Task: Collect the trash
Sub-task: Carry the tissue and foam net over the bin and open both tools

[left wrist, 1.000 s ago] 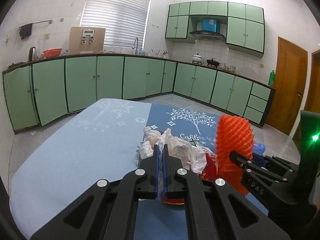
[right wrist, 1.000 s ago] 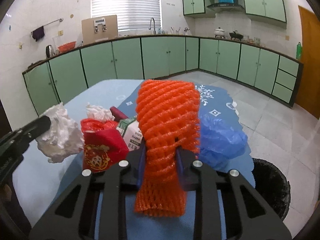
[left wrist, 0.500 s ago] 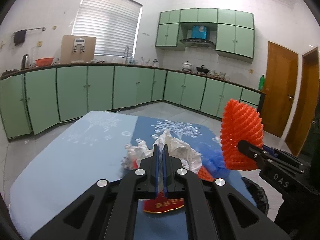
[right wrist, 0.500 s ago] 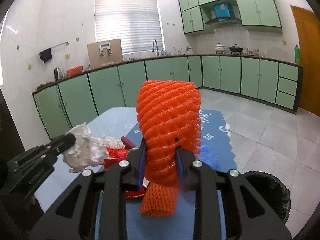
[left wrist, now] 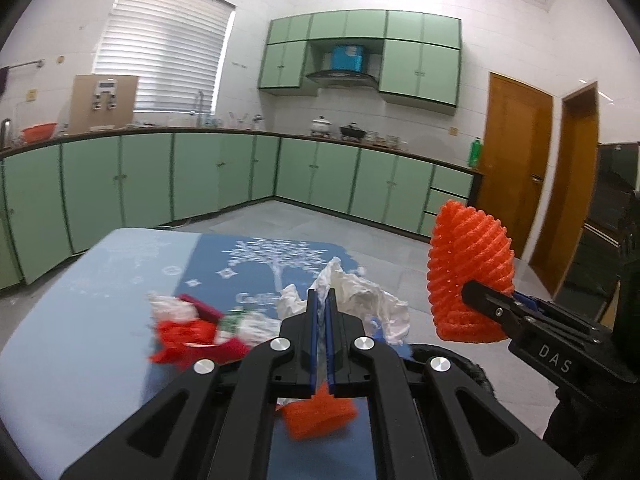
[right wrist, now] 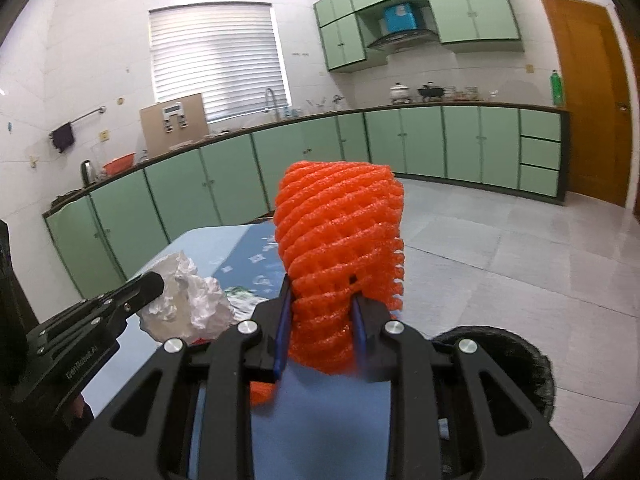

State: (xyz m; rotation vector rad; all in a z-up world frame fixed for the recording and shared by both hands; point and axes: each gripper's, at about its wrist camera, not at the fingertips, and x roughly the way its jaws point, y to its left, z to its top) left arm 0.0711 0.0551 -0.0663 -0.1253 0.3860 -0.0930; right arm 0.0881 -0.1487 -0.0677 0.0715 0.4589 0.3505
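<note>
The orange foam net (right wrist: 340, 264), clamped in the right claw (right wrist: 320, 320), has risen off the bench (left wrist: 100, 320) toward the black bin (right wrist: 520, 360) at lower right, while the left claw (left wrist: 320, 320) pinches crumpled white paper (left wrist: 360, 296), so both look ready to drop.

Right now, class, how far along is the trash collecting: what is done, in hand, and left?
Done: nothing visibly binned; the black bin's inside is hidden. In hand: the right gripper clamps an orange foam net, and the left gripper pinches crumpled white paper. Left: red wrappers and an orange scrap on the table.
</note>
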